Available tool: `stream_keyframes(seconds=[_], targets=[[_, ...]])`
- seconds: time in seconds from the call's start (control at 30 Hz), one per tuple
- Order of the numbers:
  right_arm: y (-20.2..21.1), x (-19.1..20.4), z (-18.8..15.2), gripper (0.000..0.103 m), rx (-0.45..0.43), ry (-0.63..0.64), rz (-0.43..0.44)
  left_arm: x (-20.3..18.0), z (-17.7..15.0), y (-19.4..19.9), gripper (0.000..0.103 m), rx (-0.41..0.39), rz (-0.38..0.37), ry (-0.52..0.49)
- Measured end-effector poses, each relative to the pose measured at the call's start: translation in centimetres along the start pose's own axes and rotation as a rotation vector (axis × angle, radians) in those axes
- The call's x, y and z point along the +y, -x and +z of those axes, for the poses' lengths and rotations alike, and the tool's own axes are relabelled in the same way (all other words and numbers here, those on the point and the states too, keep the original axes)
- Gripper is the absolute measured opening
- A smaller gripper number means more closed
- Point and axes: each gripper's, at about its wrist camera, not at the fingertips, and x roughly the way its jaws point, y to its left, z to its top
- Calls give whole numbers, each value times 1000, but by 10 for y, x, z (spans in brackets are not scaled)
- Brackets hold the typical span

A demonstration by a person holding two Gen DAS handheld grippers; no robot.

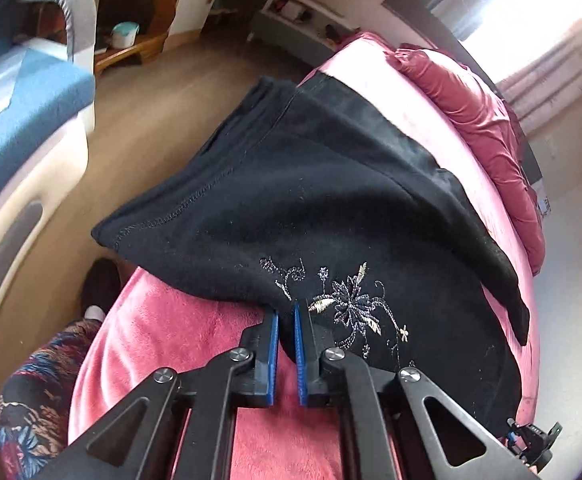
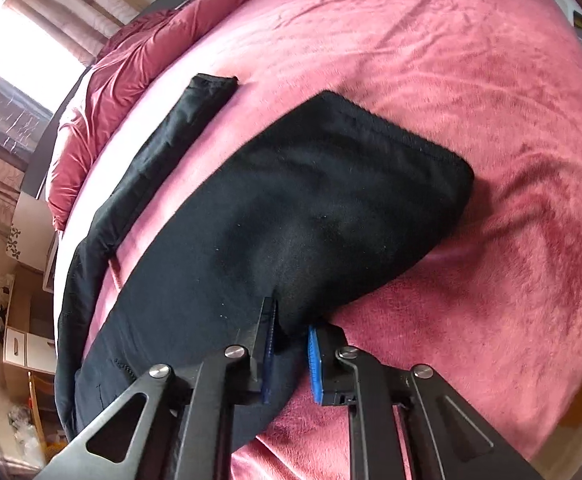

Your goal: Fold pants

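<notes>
1. Black fleece pants point(image 1: 311, 208) lie on the pink blanket point(image 2: 471, 80) covering the bed, near its edge; one part hangs out past the edge above the floor point(image 1: 139, 120) in the left wrist view.
2. Left gripper point(image 1: 286, 312) is closed down to a narrow slit, pinching the near edge of the pants beside the floral embroidery point(image 1: 351, 304).
3. Right gripper point(image 2: 293, 320) is likewise nearly closed, a bunched ridge of black fabric pressed between its blue pads point(image 2: 315, 356).
4. Risk: both pinches sit right at the fabric edge. Thick fleece could slip out when lifted, dropping one side and skewing the fold.
5. Risk: the right gripper may have caught only the top layer of the doubled part; lifting would then peel layers apart instead of carrying them together. Cannot tell how many layers it holds.
6. Risk: the thin dark strip point(image 2: 195, 120) trailing toward the red duvet point(image 2: 139, 52) lies apart from the main body. It could drag behind and end up crooked.
7. Risk: the overhanging part could pull the pants off the bed if the grip loosens.
8. Risk: uneven lift between hands would twist the cloth.
</notes>
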Motion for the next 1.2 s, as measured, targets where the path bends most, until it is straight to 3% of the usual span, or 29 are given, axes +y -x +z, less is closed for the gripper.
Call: stream_keyframes(seconds=[0.23, 0.5, 0.77, 0.83, 0.87, 0.9, 0.97, 1.1, 1.2], targets=[[23, -11, -8, 9, -26, 45, -44, 9, -9, 26, 7, -2, 4, -20], [42, -43, -28, 8, -16, 51, -93, 15, -30, 45, 7, 49, 32, -44], [43, -56, -33, 10, 11, 59, -122, 22, -49, 40, 10, 133, 121, -82], [47, -55, -29, 15, 11, 58, -121, 20, -45, 42, 19, 134, 128, -77], [50, -53, -29, 24, 3, 64, -128, 19, -43, 45, 22, 123, 148, -84], [54, -52, -29, 42, -10, 74, -148, 19, -40, 48, 23, 113, 151, -86], [66, -48, -28, 57, -55, 94, -180, 21, -33, 59, 24, 83, 143, -76], [89, -32, -28, 57, -142, 160, -245, 23, -14, 85, 24, -7, 120, -60], [96, -6, -31, 58, -158, 225, -209, 19, 1, 92, 24, -49, 96, -62]])
